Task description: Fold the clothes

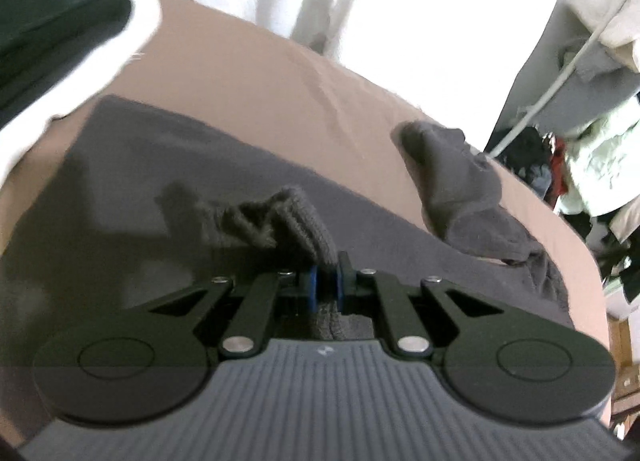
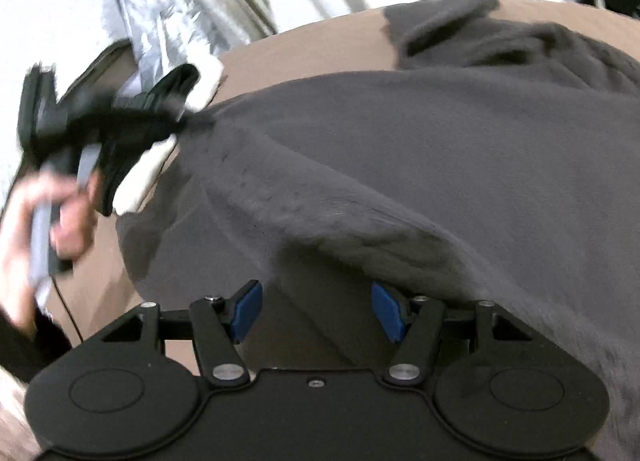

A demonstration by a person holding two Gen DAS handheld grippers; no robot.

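Our left gripper (image 1: 325, 281) pinches the ribbed hem of the grey sweater (image 1: 224, 165). Our right gripper (image 2: 317, 311) gapes wide near the sweater's raised fold.

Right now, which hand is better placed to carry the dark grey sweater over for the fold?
Left. The left tool is shut on the dark grey knit sweater's ribbed edge; the right tool is open, gripping nothing.

You have no readable text, label, brand or number in either view; only a small pale mark, illegible, sits on the left gripper's (image 1: 325, 287) ribbed housing.
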